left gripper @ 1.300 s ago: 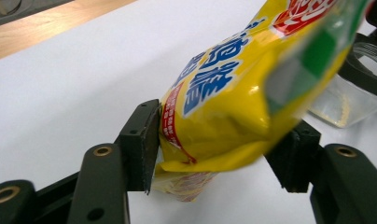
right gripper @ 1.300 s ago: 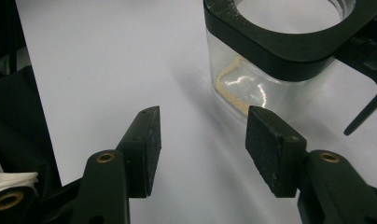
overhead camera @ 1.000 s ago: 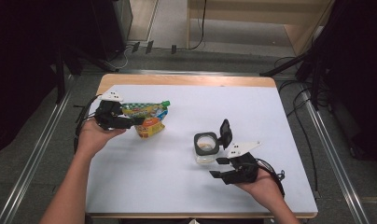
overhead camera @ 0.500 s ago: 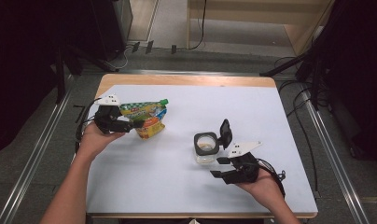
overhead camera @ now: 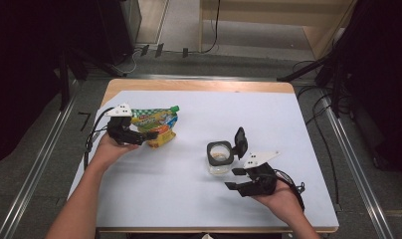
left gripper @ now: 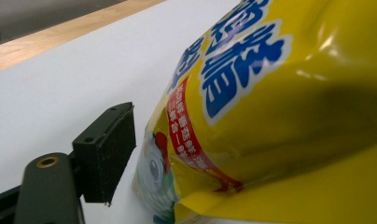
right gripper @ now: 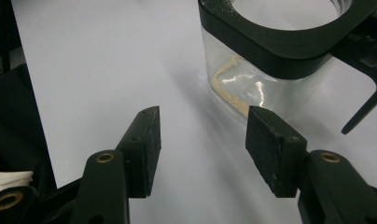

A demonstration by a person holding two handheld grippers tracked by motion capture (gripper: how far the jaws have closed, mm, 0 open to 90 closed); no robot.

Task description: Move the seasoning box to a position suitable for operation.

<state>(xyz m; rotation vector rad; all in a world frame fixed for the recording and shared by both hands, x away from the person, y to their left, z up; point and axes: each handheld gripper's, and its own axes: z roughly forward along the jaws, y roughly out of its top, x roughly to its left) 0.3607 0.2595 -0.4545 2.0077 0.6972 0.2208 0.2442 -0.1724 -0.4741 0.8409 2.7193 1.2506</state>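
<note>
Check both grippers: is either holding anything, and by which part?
Nothing is held. The left gripper has just been opening, and its pad stands apart from the yellow pouch. The right gripper is open, just short of the clear jar.

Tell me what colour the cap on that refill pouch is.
Green. The cap on the yellow pouch shows best in the high view.
</note>
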